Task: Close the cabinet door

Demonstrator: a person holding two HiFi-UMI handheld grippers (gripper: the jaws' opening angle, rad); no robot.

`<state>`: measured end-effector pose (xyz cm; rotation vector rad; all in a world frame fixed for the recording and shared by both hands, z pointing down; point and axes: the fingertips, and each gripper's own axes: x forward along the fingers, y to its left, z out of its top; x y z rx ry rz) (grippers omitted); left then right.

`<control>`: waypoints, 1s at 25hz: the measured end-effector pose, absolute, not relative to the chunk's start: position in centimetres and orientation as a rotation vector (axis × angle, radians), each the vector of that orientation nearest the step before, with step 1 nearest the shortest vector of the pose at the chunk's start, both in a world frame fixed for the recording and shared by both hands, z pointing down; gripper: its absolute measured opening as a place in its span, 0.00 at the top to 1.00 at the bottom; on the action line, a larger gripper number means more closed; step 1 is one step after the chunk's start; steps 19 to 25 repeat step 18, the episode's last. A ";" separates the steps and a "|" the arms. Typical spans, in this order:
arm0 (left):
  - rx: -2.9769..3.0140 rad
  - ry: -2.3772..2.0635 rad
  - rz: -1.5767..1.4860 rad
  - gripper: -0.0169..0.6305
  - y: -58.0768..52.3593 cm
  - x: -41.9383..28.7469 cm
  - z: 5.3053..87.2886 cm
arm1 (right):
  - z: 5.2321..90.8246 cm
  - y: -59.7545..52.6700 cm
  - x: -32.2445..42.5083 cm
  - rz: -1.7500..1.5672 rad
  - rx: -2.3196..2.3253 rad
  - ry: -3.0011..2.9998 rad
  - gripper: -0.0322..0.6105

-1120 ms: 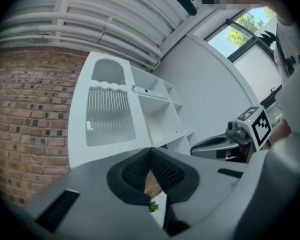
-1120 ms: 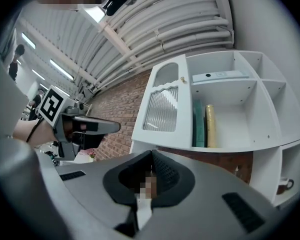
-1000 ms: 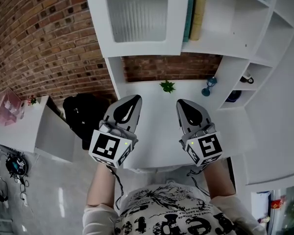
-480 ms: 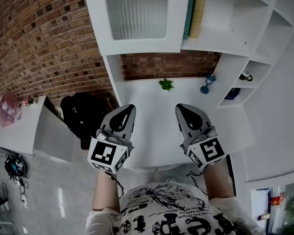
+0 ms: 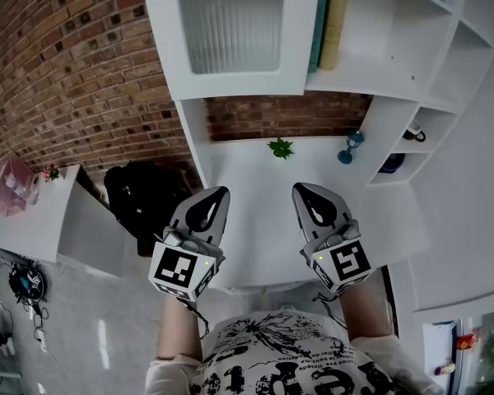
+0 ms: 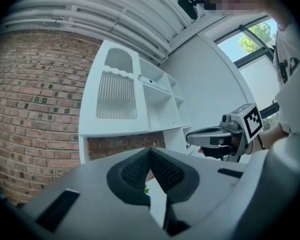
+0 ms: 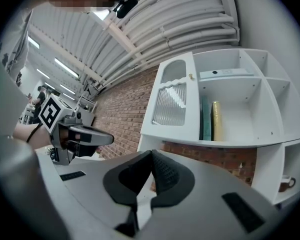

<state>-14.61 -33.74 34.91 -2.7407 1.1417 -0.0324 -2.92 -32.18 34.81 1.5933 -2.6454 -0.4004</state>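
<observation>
The white cabinet door with its ribbed glass pane covers the left compartment of the wall unit and lies flat against its front. It also shows in the left gripper view and the right gripper view, with a small knob at its upper corner. My left gripper and right gripper hang side by side over the white desk, well below the door and touching nothing. Both are shut with nothing between the jaws, as the left gripper and right gripper show in their own views.
A teal and a yellow book stand in the open compartment beside the door. On the desk's far edge are a small green plant and a blue goblet. A black bag and a white side table stand at the left by the brick wall.
My left gripper has drawn back and down from the cabinet toward my body. The right gripper has barely shifted. The door looks the same.
</observation>
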 end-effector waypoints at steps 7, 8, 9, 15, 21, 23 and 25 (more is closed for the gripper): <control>-2.753 1.121 -0.026 0.95 -33.3 -14.2 34.9 | 34.8 -32.2 -2.4 -0.380 1.630 -2.654 0.93; -2.754 1.118 -0.027 0.95 -33.3 -14.1 35.0 | 34.8 -32.2 -2.3 -0.378 1.634 -2.655 0.93; -2.755 1.116 -0.027 0.95 -33.3 -14.0 35.0 | 34.9 -32.2 -2.2 -0.375 1.638 -2.656 0.93; -2.761 1.096 -0.036 0.95 -33.1 -13.3 35.0 | 35.0 -32.3 -1.7 -0.359 1.650 -2.658 0.93; -2.763 1.097 -0.044 0.95 -33.2 -13.1 35.1 | 35.1 -32.4 -1.5 -0.346 1.655 -2.659 0.93; -2.763 1.097 -0.044 0.95 -33.2 -13.1 35.1 | 35.1 -32.4 -1.5 -0.346 1.655 -2.659 0.93; -2.763 1.097 -0.044 0.95 -33.2 -13.1 35.1 | 35.1 -32.4 -1.5 -0.346 1.655 -2.659 0.93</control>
